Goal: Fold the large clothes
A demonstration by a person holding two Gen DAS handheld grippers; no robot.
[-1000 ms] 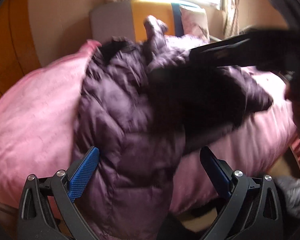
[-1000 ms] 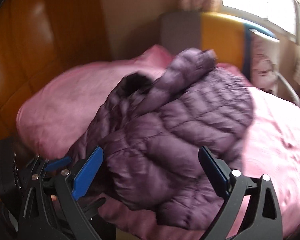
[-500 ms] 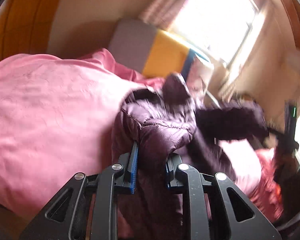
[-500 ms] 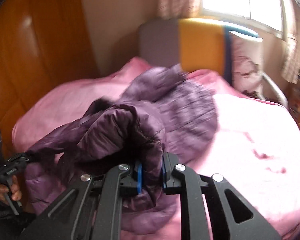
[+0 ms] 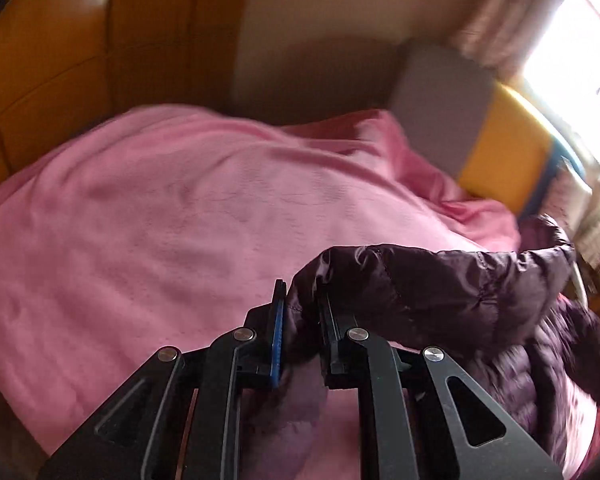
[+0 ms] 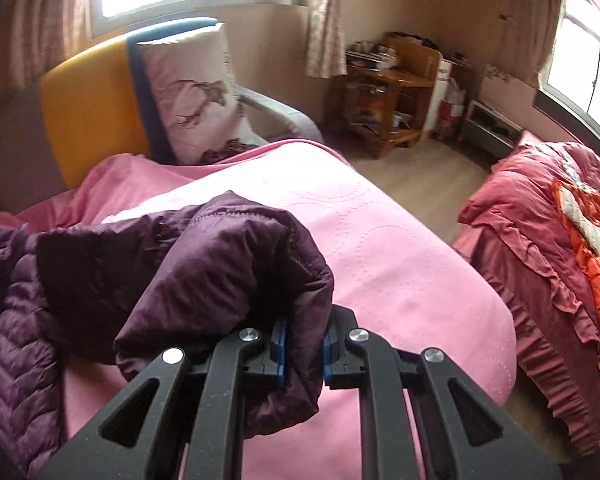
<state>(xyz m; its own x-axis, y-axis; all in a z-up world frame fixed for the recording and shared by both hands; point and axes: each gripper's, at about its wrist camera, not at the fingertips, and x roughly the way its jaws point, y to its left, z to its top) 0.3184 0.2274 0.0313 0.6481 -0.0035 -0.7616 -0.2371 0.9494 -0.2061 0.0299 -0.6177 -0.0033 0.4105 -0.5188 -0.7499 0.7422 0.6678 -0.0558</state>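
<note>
A dark purple quilted puffer jacket [image 5: 440, 292] lies on a pink bed cover [image 5: 160, 220]. My left gripper [image 5: 302, 312] is shut on a fold of the jacket's edge, which stretches off to the right. In the right wrist view my right gripper [image 6: 303, 340] is shut on another bunched fold of the jacket [image 6: 204, 264], with the rest of the garment trailing to the left over the pink bed cover [image 6: 380, 248].
A grey and yellow headboard [image 6: 84, 112] with a printed pillow [image 6: 192, 96] stands at the bed's far end. A second bed with red bedding [image 6: 548, 240] is to the right across a strip of wooden floor [image 6: 420, 176]. Wooden shelves [image 6: 392, 92] stand by the window. An orange padded wall [image 5: 60, 60] is left.
Both grippers went from open over the jacket to shut on its fabric. They have since moved apart, the left to the left and the right to the right, pulling the jacket out.
</note>
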